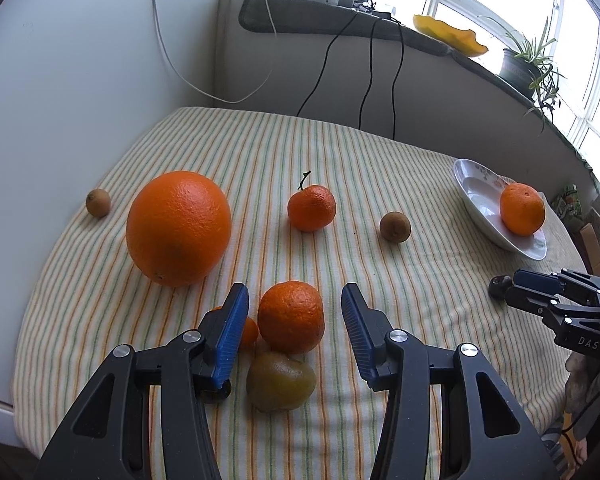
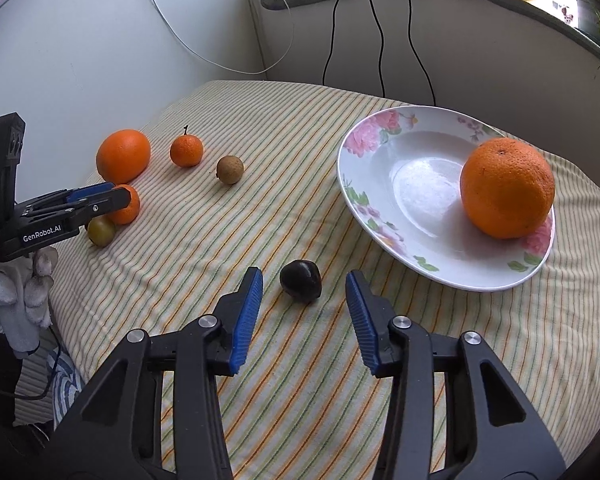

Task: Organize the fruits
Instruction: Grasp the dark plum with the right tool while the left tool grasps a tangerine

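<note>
My left gripper (image 1: 294, 292) is open around a tangerine (image 1: 291, 316) on the striped cloth, with gaps on both sides. A greenish-brown fruit (image 1: 280, 382) lies just in front of it, and a small orange fruit (image 1: 249, 332) is half hidden behind the left finger. My right gripper (image 2: 303, 276) is open with a dark brown chestnut-like fruit (image 2: 300, 286) between its blue pads, untouched. A flowered white plate (image 2: 356, 184) to the right holds one orange (image 2: 507, 188).
A large orange (image 1: 178, 228), a stemmed tangerine (image 1: 311, 208) and two small brown fruits (image 1: 395, 227) (image 1: 98, 202) lie further back on the cloth (image 1: 340, 152). White walls close the left and back. Cables hang from a sill with a potted plant (image 1: 528, 66).
</note>
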Tool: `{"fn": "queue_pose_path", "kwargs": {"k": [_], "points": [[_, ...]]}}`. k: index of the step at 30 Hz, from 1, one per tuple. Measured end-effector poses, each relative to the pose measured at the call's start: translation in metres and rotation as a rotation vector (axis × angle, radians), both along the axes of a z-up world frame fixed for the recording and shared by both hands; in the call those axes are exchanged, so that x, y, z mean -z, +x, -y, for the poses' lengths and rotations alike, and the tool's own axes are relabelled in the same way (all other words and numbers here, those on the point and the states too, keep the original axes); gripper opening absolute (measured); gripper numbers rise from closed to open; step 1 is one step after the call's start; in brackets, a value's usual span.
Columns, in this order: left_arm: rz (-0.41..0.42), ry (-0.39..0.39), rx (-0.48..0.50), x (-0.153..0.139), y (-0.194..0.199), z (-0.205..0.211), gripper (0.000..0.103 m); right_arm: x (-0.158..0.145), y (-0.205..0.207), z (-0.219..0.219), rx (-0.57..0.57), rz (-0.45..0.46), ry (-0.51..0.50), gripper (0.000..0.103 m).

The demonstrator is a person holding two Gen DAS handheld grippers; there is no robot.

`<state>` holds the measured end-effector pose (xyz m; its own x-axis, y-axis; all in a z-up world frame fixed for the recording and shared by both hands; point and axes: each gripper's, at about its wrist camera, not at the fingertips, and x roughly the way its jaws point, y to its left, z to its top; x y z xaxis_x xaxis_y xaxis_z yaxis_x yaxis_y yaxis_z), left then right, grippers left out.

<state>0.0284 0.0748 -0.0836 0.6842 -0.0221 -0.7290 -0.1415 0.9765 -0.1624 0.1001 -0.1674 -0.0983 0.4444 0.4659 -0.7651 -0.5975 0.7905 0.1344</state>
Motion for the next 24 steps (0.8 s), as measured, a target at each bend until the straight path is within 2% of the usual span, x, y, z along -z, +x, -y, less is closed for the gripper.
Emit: {"fn": "queue_pose_path", "kwargs": {"k": [4,8,14,16,24], "points": [[-0.006,0.04,-0.005,0.0,0.001,0.001,0.047,0.007,0.003,-0.003,-0.002,-0.018,-0.011,0.037],[-0.013,0.043,0.001,0.0,0.003,-0.002,0.047,0.013,0.005,-0.006,-0.006,-0.026,-0.02,0.033],[-0.035,0.102,0.062,0.002,0.008,0.012,0.032,0.016,0.006,-0.012,-0.019,-0.022,-0.037,0.027],[-0.034,0.126,0.067,0.002,0.009,0.015,0.032,0.016,0.005,-0.013,-0.022,-0.02,-0.038,0.025],[-0.017,0.097,0.053,-0.002,0.008,0.013,0.032,0.014,0.004,-0.009,-0.016,-0.023,-0.023,0.024]]}}
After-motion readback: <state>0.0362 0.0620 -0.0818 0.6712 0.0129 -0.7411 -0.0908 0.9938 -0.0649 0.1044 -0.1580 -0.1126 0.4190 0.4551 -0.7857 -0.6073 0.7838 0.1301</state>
